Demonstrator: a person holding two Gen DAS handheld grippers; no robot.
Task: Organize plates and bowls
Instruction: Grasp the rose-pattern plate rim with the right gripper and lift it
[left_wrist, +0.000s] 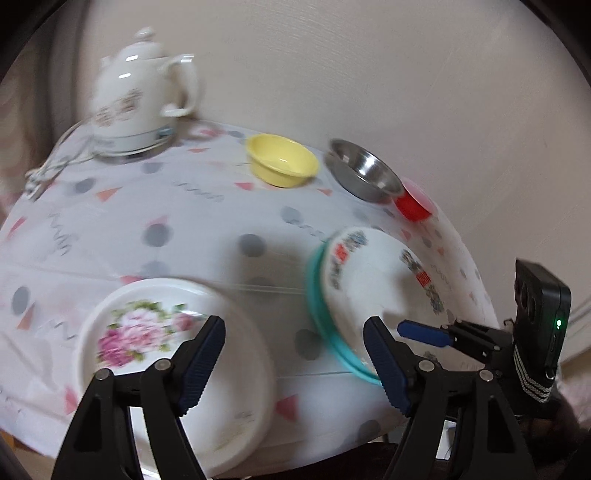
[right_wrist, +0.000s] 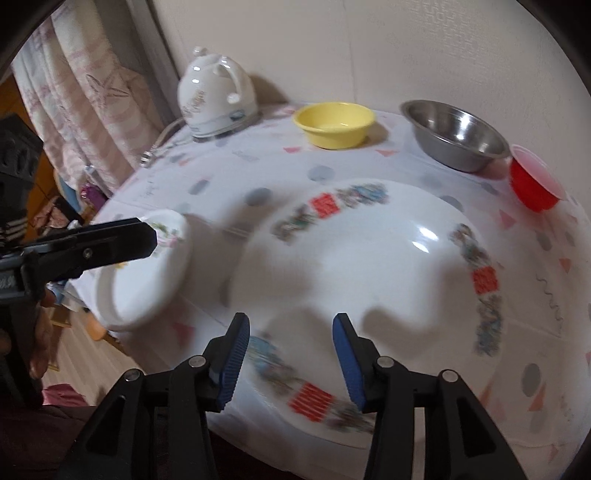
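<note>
Left gripper (left_wrist: 293, 363): nearest the left wrist camera, jaws wide apart, nothing between the pads, poised over the near table edge. Left finger overlapping the rim of the floral plate (left_wrist: 173, 363); contact cannot be told through the blur

Right gripper (right_wrist: 290, 358): nearest the right wrist camera, jaws at a moderate gap, nothing pinched, hovering over the near rim of the patterned plate (right_wrist: 369, 280)

Floral plate: white, pink rose print, at the front left edge of the table (left_wrist: 184, 229), partly overhanging it in the right wrist view

Patterned plate: large, white, border of red squares and mottled bands, to the right of the floral plate and apart from it. Resting on a teal plate (left_wrist: 321, 332), of which only the rim is seen in the left wrist view

Table: covered with a white cloth printed with grey dots and pink triangles

Far row, along the wall, left to right:
- white kettle (right_wrist: 216, 96) on its base, cord trailing off to the left
- yellow bowl (right_wrist: 334, 123), upright
- steel bowl (right_wrist: 456, 134), upright
- red cup (right_wrist: 533, 182), just beside the steel bowl; touching or not cannot be told
</note>
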